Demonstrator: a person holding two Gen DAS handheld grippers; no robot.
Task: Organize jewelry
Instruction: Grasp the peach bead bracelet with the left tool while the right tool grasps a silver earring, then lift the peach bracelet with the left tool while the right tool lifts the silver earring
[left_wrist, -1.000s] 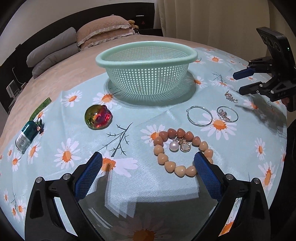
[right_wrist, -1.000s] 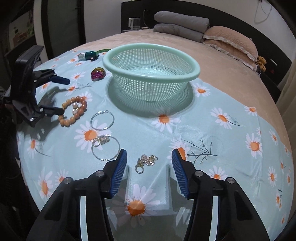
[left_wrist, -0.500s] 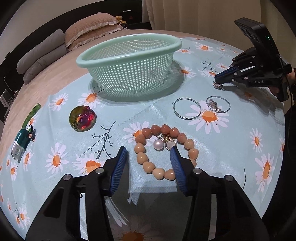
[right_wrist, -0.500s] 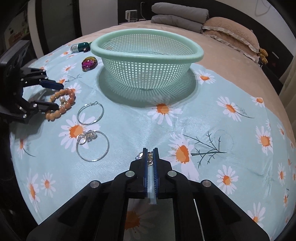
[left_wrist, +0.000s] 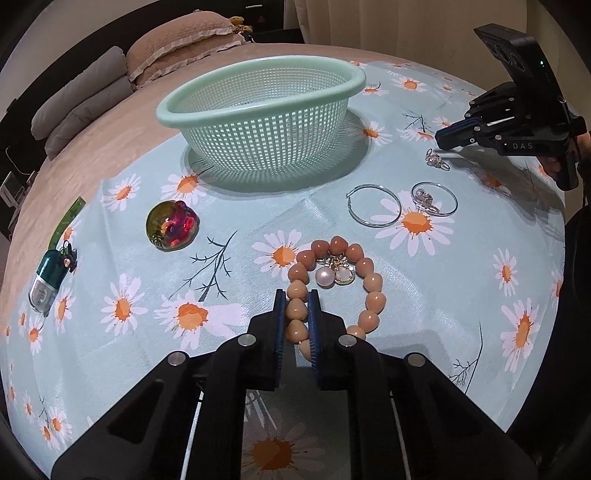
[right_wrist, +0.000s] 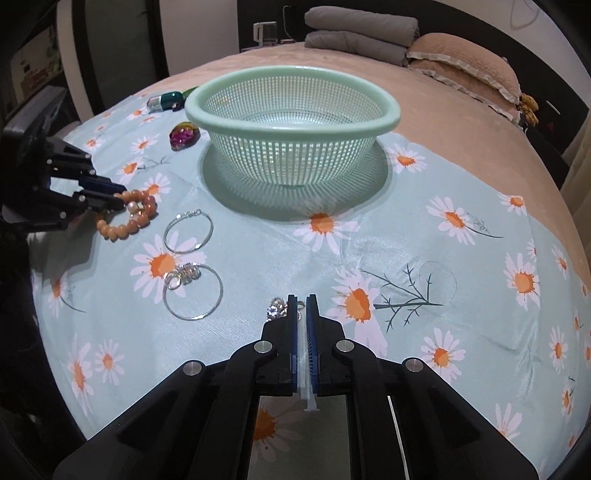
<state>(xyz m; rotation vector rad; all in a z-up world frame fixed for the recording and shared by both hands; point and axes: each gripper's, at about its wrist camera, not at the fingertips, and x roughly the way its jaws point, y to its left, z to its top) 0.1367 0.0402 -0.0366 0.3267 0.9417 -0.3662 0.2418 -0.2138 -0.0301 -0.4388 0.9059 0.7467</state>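
Our left tool (left_wrist: 297, 314) is clamped narrowly on the near side of the bead bracelet (left_wrist: 364, 264), which lies on the daisy cloth (left_wrist: 221, 206) over the bed, in front of the green basket (left_wrist: 258, 122). Our right tool (right_wrist: 302, 306) is pinched tight on the sparkly charm (right_wrist: 277, 308), just beside the ring hoop (right_wrist: 192, 291); a second hoop (right_wrist: 188, 232) lies between it and the bracelet.

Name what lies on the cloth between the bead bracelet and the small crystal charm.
Two silver hoops: a plain hoop, then a hoop carrying a crystal piece. Both wrist views show them between the bead bracelet and the crystal charm.
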